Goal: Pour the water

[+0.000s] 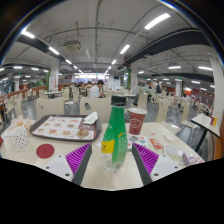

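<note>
The tool (113, 160) has its two pink-padded fingers (78, 157) pressed on the lower body of a green bottle (116, 138), which stands upright between them with its yellow label facing the camera. Just beyond the bottle and slightly to its right, a red paper cup (136, 120) waits on the white surface (100, 172). Left of the bottle lies a tray (62, 127) with a printed liner, and nearer on that side a small red disc (45, 151). By this view the grasp is made but pouring has not begun: the bottle is not yet tilted, and no water is visible moving. Whether its cap is off cannot be told. Carrying it to the cup and tipping remain.
</note>
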A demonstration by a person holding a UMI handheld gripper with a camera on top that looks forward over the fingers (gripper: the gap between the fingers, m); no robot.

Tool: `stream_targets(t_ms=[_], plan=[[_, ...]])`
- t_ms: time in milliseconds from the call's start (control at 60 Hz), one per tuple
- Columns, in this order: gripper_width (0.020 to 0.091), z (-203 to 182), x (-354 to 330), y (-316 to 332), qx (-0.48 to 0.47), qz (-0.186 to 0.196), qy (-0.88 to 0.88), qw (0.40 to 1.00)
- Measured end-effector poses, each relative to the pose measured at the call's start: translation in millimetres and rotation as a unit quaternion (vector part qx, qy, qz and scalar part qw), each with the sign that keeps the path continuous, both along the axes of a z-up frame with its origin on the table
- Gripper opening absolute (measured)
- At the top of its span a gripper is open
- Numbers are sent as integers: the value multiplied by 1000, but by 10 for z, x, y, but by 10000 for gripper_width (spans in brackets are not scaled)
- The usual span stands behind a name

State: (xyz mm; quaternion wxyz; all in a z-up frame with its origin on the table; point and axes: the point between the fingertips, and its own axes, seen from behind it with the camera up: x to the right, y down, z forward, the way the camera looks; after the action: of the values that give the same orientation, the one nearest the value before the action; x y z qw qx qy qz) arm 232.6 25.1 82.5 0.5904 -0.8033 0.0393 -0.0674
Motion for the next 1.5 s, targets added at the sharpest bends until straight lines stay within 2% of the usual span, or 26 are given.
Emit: stream_targets(t_ms=[83,133,233,350,383,517,717,850,1017,1167,1217,1383,1500], plan=[[799,-30,63,273,-2,2,-4,1000],[500,-99,131,407,-5,-7,-17,1000],[483,-63,217,500,9,-22,-17,1000],[404,-50,228,558,24,-26,-18,999],[402,-54,229,570,26,-27,-20,999],[381,-11,35,470,6,-10,-56,998],[381,629,-704,324,8,29,-263,964],[380,1035,-1373,412,7,54,-506,861],[381,1013,-2074,633,-25,82,-734,674],[381,1181,-2535,779,2,63,-884,462],[381,1200,-2677,801,5,67,-907,416],[384,1188,-2874,781,-10,66,-935,347],[381,1108,-2859,770,-15,75,-933,352]])
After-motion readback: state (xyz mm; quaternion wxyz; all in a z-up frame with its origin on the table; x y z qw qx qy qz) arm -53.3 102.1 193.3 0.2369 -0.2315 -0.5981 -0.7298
